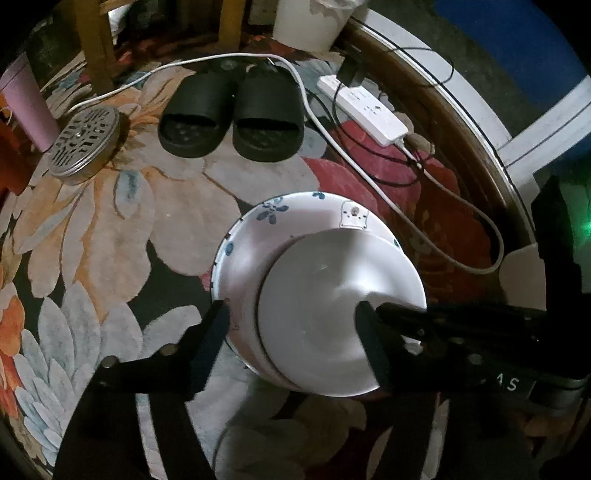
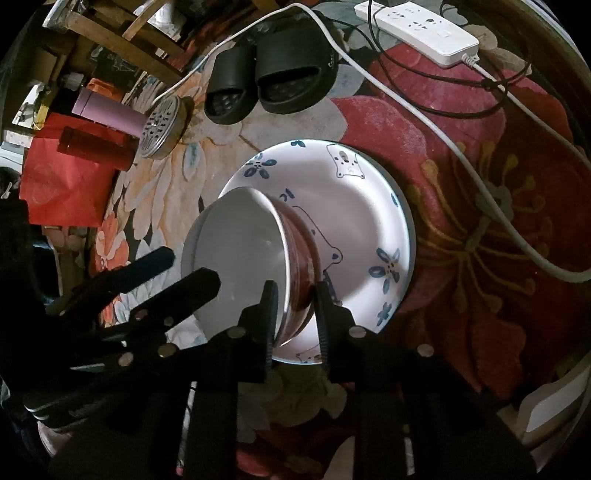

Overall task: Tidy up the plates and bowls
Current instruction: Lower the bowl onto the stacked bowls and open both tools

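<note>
Looking down your right tongs [image 2: 295, 306], you see their two black fingers [image 2: 271, 314] close together with the side of the bowl [image 2: 240, 251] between them. One finger is inside the bowl, on the white part. The other is outside, against the red part. They look like they are pinching the bowl's wall, so these tongs are grasping the bowl.

The bowl is tipped up on its side, not flat. Its open mouth faces your left tongs [image 2: 184, 267]. The low edge of the bowl rests on the plate [image 2: 362, 206], a white plate with blue flowers and little bears drawn on it.

Your left tongs are spread wide and released. One finger is over the inside of the bowl and the other is outside its rim. Neither one presses on it.

The plate lies on the flowery rug [image 2: 480, 184]. Farther off on the rug are two black slippers [image 2: 288, 74], side by side, a white power strip [image 2: 417, 33] with cords, and a round metal lid [image 2: 162, 125].
</note>
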Available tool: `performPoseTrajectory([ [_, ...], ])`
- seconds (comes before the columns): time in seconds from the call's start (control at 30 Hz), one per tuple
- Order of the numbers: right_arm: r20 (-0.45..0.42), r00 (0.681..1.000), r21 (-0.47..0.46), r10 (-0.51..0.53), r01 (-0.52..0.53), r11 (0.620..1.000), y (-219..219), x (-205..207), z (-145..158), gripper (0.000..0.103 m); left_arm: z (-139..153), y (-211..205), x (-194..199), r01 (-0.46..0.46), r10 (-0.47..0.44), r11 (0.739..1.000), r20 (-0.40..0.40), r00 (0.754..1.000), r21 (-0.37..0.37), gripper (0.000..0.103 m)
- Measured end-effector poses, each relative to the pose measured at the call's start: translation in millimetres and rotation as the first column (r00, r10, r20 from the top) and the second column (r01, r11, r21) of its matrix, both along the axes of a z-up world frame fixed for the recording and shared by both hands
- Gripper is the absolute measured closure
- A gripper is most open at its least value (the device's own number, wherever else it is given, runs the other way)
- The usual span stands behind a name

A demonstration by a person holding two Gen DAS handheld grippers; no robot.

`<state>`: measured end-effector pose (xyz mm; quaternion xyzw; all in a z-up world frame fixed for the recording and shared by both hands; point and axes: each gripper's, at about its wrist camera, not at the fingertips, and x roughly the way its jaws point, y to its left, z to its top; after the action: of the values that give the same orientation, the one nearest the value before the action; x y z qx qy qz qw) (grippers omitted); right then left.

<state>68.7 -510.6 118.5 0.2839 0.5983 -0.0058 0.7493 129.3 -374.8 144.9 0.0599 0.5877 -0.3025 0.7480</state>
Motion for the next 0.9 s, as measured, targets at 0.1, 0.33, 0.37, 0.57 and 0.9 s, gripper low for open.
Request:
performPoseTrajectory([
  [0.1, 0.001, 1.0, 0.004, 0.004, -0.004, 1.0, 1, 1, 0, 0.08, 2, 5, 1, -0.013, 0.013, 1.0, 0.007, 1.0, -0.009, 0.017],
  [0.33, 0.007, 1.0, 0.008, -0.013, 0.013, 1.0, 0, 1, 6, 0.08, 6, 12, 0, -0.024, 0.024, 1.0, 0.044, 0.999, 0.002, 0.002],
  [0.37, 0.012, 1.0, 0.005, -0.013, 0.013, 1.0, 0, 2, 8, 0.08, 6, 13, 0, -0.024, 0.024, 1.0, 0.047, 0.999, 0.006, 0.002],
  [0.57, 0.053, 0.998, -0.057, 0.019, -0.016, 0.998, 6, 3, 23, 0.078, 6, 19, 2, -0.042, 0.042, 0.999, 0.059, 0.997, 0.009, 0.001],
  [0.9, 0.062, 0.998, -0.209, -0.008, 0.021, 0.978, 2, -1, 28, 0.023, 6, 33, 6, -0.072, 0.072, 0.997, 0.049, 0.996, -0.001, 0.001],
])
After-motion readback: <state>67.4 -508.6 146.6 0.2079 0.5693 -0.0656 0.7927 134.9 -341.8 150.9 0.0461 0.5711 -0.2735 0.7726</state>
